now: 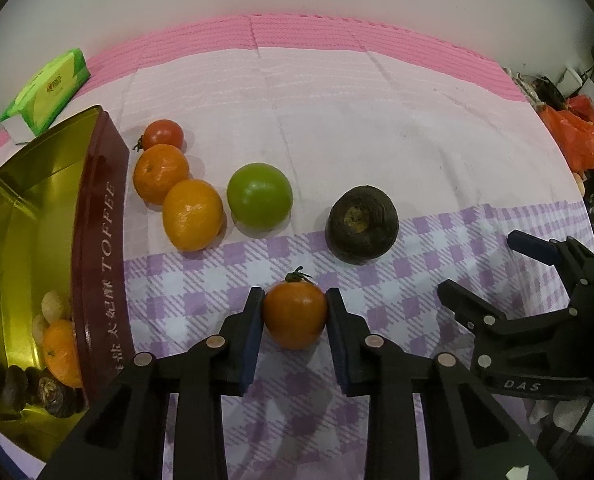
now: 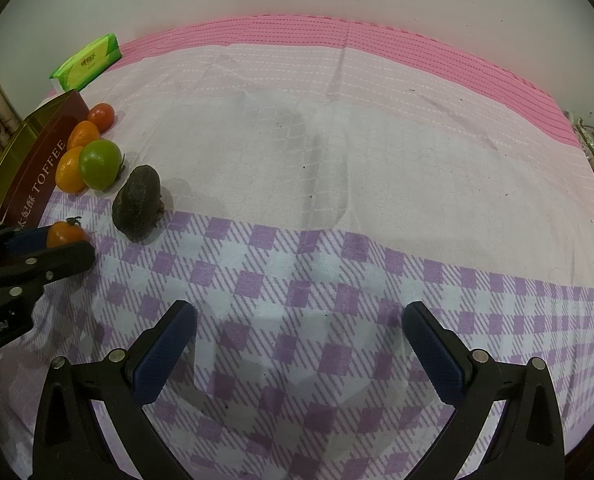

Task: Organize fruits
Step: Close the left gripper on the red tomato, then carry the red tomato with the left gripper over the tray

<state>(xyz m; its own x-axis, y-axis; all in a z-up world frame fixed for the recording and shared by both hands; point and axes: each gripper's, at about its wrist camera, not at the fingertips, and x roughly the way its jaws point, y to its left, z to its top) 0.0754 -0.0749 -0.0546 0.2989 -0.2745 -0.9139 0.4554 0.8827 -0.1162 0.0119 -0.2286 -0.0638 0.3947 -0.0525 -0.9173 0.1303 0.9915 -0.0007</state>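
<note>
My left gripper (image 1: 295, 310) is shut on a small orange tomato (image 1: 295, 320) with a green stem, which rests on the purple checked cloth; both blue pads press its sides. Beyond it lie a dark brown fruit (image 1: 361, 224), a green fruit (image 1: 259, 194), two oranges (image 1: 193, 214) and a red tomato (image 1: 163, 134). At the left an open gold tin (image 1: 101, 240) marked TOFFEE holds an orange (image 1: 59, 352), pale round fruits and dark ones. My right gripper (image 2: 297, 312) stands open over bare cloth, with nothing between its fingers, to the right of the left one.
A green tissue pack (image 1: 49, 88) lies behind the tin. An orange plastic bag (image 1: 581, 136) and clutter sit past the table's right edge. The pink and purple cloth (image 2: 377, 180) covers the table up to a white wall.
</note>
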